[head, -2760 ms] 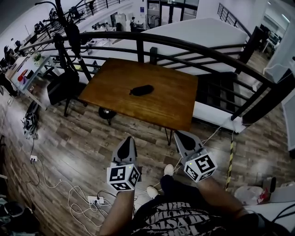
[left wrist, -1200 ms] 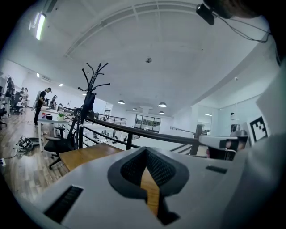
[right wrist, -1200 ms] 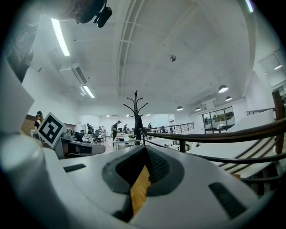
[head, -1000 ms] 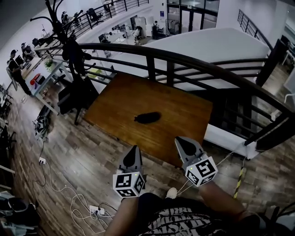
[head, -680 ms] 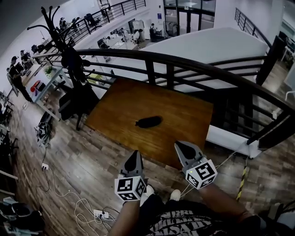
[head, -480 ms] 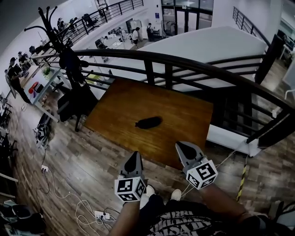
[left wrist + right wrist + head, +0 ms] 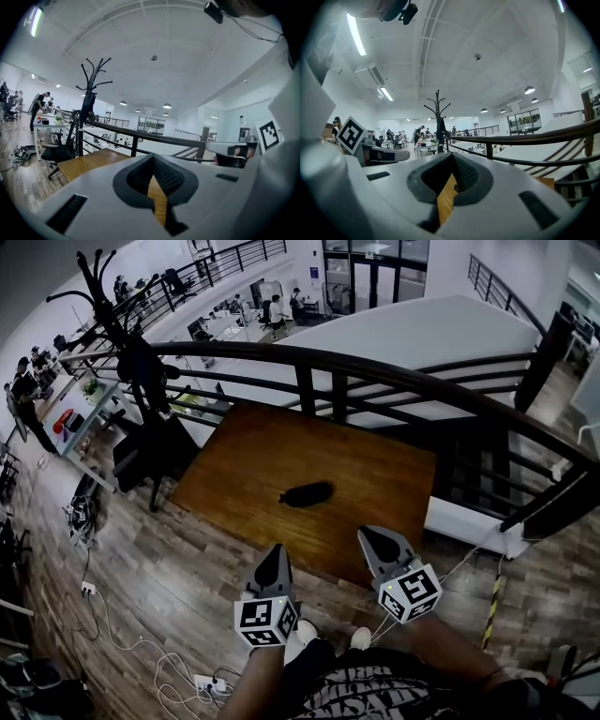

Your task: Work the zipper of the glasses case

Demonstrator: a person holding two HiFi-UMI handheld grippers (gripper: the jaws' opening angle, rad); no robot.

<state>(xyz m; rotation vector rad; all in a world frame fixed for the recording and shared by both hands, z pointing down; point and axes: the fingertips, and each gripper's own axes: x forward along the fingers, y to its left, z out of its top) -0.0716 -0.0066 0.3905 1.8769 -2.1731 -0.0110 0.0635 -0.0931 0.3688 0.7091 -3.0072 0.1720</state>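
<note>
Closest to the camera, the left gripper (image 7: 273, 559) and the right gripper (image 7: 375, 542) are held side by side above the wooden floor (image 7: 169, 559), short of the table's near edge. In each gripper view the two jaws are seen brought together at the tips, with only a thin slit left lower down. Nothing is held between them; only table wood is seen through the slit.

Further ahead, the glasses case (image 7: 307, 493) is found lying flat near the middle of the wooden table (image 7: 375, 465), alone and well apart from both grippers. Its zipper is too small to be made out, so it cannot be told if it is open or closed.

The case is judged to be light and to slide easily on the smooth wood, so it should probably be pinned or gripped at one end by one gripper. The small zipper pull can then be taken by the other. A semi-stiff shell is expected, so a moderate squeeze should be tolerated.

Behind the table, a dark railing (image 7: 403, 381) and a coat stand (image 7: 112, 296) are seen.
</note>
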